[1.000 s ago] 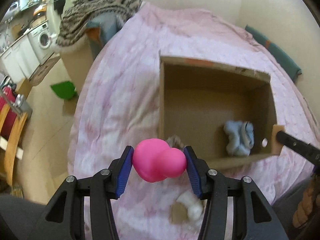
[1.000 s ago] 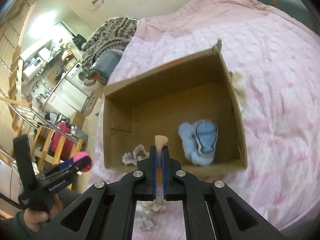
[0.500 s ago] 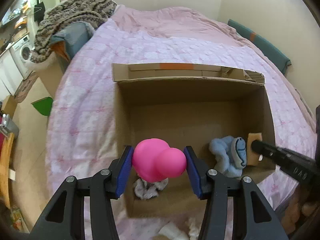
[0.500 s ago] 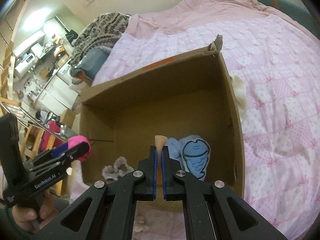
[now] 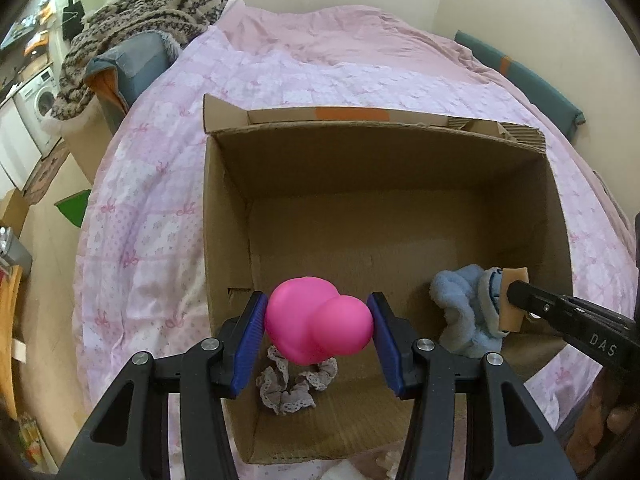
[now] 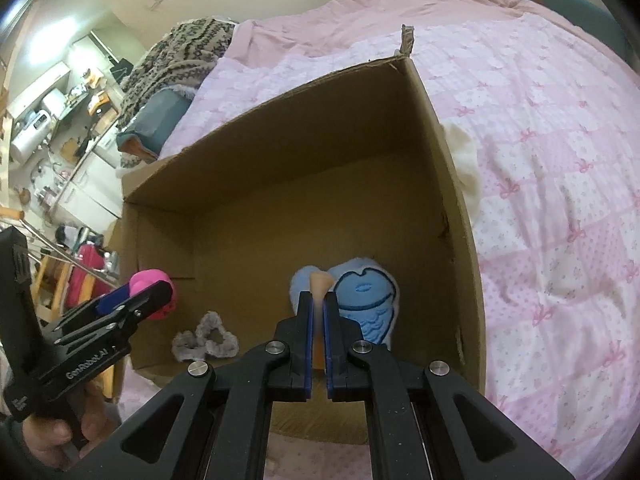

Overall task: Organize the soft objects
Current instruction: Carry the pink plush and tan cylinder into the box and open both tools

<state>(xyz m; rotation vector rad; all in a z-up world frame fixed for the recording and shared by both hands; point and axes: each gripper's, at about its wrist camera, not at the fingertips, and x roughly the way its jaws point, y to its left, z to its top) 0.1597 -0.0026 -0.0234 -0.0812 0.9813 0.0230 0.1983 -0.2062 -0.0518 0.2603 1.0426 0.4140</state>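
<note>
Left gripper (image 5: 318, 330): clamps my pink squishy toy (image 5: 318, 326), now carried over the cardboard box (image 5: 224, 240).
Right gripper (image 6: 318, 308): shut on a thin beige piece (image 6: 320, 282), perhaps sponge, lowered inside.
Meaning: both ready to drop.

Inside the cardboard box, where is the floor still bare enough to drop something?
The cardboard box floor is bare along the back wall and through the middle. The near left corner holds a grey lace scrunchie; the near right corner holds a blue fluffy sock. A bare strip runs between them, below the pink squishy toy in the left gripper.
</note>
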